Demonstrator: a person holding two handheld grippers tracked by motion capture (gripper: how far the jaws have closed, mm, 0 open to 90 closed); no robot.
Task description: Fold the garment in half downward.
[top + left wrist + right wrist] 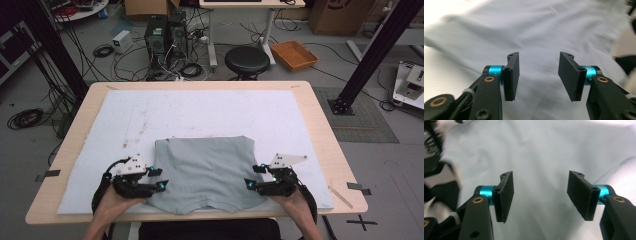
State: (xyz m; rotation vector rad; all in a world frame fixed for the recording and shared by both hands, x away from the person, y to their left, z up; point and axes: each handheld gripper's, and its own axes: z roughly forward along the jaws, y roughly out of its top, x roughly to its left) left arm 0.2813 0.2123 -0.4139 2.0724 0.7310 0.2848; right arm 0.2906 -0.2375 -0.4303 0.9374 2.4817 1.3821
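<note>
Flat and folded, grey shirt (205, 172) lies on the white mat (200, 115) at the near middle of the bench (320, 130), its lower hem close to the front edge. Left tongs (161, 178) sit at the shirt's left edge and right tongs (251, 176) at its right edge, each held by a hand from below. Both pairs of jaws stand spread wide over the cloth, gripping nothing.

Blurred by motion in the left gripper view: grey shirt (536, 32). Cut off by the bottom edge of the high view: both forearms. Too dark to tell: shapes at the right gripper view's left edge.
</note>
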